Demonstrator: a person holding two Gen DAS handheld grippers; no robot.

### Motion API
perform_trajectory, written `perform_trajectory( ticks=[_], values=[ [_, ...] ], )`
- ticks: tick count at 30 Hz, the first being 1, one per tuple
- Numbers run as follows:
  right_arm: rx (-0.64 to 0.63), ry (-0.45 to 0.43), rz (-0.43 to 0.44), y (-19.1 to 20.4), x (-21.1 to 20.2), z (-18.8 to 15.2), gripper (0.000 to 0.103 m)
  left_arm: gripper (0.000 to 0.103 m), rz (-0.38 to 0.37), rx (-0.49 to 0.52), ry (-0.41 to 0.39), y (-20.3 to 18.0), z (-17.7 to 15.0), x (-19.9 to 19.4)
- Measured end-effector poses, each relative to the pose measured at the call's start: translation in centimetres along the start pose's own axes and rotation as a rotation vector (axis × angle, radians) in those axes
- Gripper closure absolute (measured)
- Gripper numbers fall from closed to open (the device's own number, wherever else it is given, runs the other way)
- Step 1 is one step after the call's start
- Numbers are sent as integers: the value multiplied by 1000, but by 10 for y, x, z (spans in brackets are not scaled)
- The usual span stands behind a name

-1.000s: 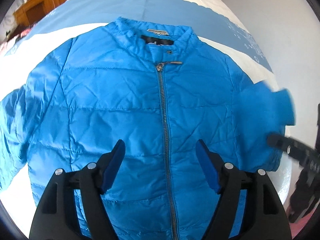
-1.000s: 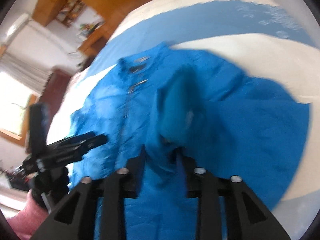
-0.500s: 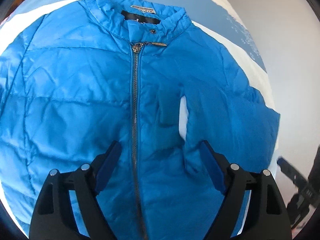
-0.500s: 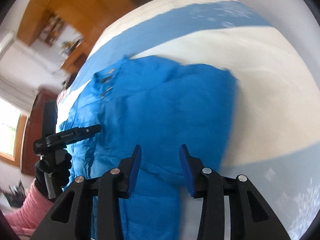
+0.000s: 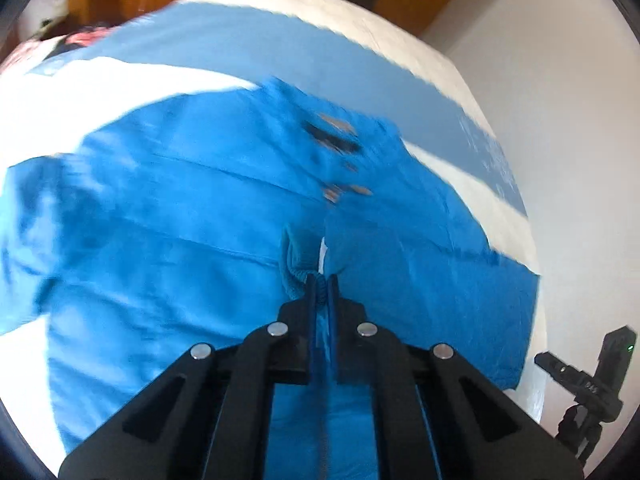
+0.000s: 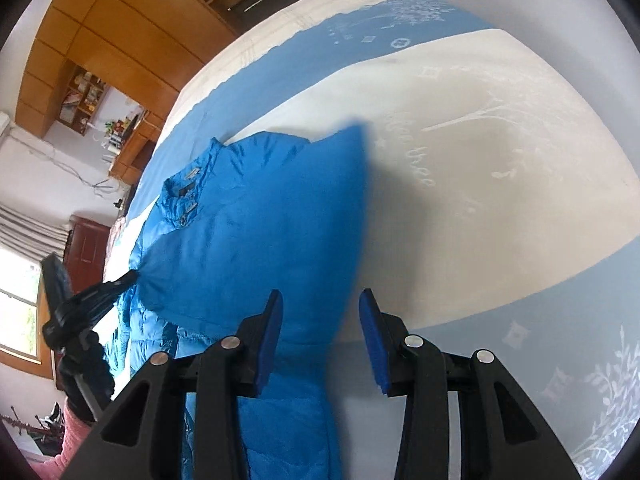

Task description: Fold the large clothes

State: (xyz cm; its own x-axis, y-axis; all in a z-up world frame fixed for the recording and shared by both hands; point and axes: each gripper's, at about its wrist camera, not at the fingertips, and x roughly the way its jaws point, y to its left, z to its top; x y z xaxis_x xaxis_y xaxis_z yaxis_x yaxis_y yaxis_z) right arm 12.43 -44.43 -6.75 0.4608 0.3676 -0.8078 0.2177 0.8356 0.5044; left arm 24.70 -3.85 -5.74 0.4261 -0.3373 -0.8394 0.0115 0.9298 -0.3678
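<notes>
A bright blue puffer jacket (image 5: 192,220) lies front up on the bed, collar away from me, its right sleeve folded across the chest. My left gripper (image 5: 321,280) is shut on the knit cuff (image 5: 298,258) of that folded sleeve near the zipper. The left wrist view is blurred by motion. In the right wrist view the jacket (image 6: 256,220) lies to the left, with my left gripper (image 6: 130,278) at its folded part. My right gripper (image 6: 320,336) is open and empty, over the jacket's edge by the hem. It also shows in the left wrist view (image 5: 580,368).
The bed (image 6: 500,160) has a white and light blue cover. Its bare part stretches to the right of the jacket. Wooden cabinets (image 6: 112,24) and a desk stand beyond the bed. A white wall (image 5: 560,80) runs along the bed's right side.
My left gripper went from open above the jacket to shut on the sleeve cuff. My right gripper let go of the sleeve, drew back to the jacket's right edge and opened wider.
</notes>
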Motion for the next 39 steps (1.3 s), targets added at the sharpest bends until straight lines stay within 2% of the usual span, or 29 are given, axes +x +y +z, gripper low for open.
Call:
perform_trajectory(
  ticks=[3,8,12,16,20,24,27,29,31,33,36,39],
  values=[
    [-20,15,32,12,11,4,62,100,95,-3,-74,27,8,-22],
    [-64,54,73,43,43,13,62,100,159,-68,-79,69,16,-31],
    [-108,110,-15,59,77,16,62,99,198,-98,-19,97,17,-16],
    [-77,166,-78,49,103,12,66,96,250,-104,51,122,6,7],
    [-87,177,-107,46,112,11,68,95,210,-118,56,136,4,15],
    [-141,161,-162,61,97,13,68,94,238,-139,43,137,9,-9],
    [-164,87,-127,77,69,20,65,92,295,-101,-69,123,13,-47],
    [-185,69,-87,93,63,26,65,86,293,-62,-99,104,16,-58],
    [-223,73,-79,111,71,28,65,84,212,-24,-63,81,21,-50],
    [-250,83,-108,122,85,29,65,84,193,-2,-24,64,23,-32],
    [-258,95,-139,129,115,29,65,84,211,36,37,48,22,5],
    [-249,118,-181,124,136,25,66,84,245,66,72,49,18,29]
  ],
)
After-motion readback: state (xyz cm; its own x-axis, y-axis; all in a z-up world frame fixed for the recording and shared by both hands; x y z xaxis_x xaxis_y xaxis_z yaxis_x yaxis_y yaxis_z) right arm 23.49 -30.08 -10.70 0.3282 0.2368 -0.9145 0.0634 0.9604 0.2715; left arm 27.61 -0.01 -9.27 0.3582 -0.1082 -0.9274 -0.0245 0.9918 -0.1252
